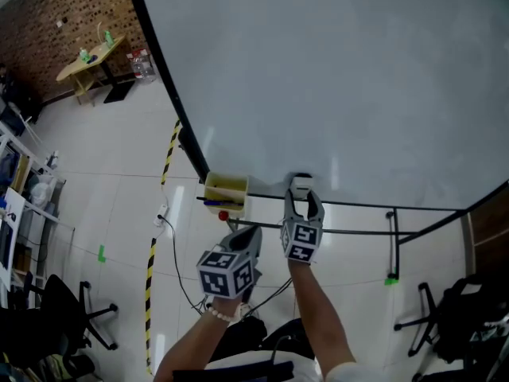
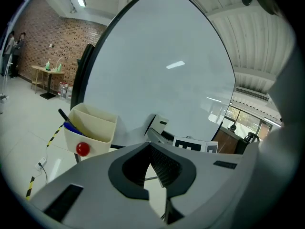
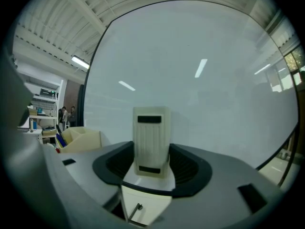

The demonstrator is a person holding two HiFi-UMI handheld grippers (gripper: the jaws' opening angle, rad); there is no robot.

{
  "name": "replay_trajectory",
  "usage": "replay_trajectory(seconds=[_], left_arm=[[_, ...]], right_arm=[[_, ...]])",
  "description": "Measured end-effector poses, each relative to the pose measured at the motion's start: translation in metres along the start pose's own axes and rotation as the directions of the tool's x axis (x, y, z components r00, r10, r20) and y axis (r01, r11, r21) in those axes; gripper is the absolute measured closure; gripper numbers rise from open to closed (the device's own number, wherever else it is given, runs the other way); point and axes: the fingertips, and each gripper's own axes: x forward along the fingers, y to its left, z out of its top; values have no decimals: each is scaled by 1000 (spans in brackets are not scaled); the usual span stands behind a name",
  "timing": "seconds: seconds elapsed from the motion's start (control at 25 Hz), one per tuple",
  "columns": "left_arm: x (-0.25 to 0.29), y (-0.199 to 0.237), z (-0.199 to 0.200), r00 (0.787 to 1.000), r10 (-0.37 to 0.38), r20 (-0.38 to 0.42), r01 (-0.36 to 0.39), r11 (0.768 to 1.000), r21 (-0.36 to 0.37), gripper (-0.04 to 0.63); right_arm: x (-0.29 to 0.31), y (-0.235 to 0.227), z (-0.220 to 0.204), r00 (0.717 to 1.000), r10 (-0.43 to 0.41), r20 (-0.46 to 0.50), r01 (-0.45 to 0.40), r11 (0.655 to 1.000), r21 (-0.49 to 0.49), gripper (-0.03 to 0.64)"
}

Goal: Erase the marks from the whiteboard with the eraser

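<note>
Cream plastic makes up the pen holder [image 1: 225, 191], which hangs at the lower left edge of the whiteboard [image 1: 342, 78], with pens poking out of it and a round red magnet [image 2: 83, 149] on its front; it probably sits there so the board's tools stay within reach. Just to its right and lower down, the left tool [image 1: 246, 232] is drawn shut with nothing between its jaws. It is held below the board, apart from it, and looks like a spare hand with no job in the wiping. Right of that, the right tool [image 1: 303, 207] is clamped on the eraser [image 1: 301, 186], a pale ribbed block standing upright between the jaws, which press its two long sides. Held that way, a broad face of the eraser can go flat to the board. The eraser is up by the board's bottom rim, near the middle; whether it touches the surface cannot be told. Across the rest of the board, out to the right, no marks show in any view, only reflections of ceiling lights, so the erasing looks done or nearly so.
</note>
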Motion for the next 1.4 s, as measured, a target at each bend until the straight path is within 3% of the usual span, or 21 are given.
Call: replay_trajectory(seconds=[0.32,0.56,0.92,1.4], left_arm=[[-29,55,4,1000,29,10,-29,999,-15,607],[-42,83,6,999,46,10,-45,999,-26,607],[-36,94,-3,999,32,-15,-32,999,-30,607],[-16,93,0,1000,6,-14,-6,1000,-14,607]], right_arm=[[23,78,-20,998,53,-37,-52,998,34,359],[27,95,-22,995,96,-31,-94,994,58,360],[32,111,-34,984,171,-45,-172,985,-4,360],[40,107,-69,992,97,-83,-101,994,-41,359]])
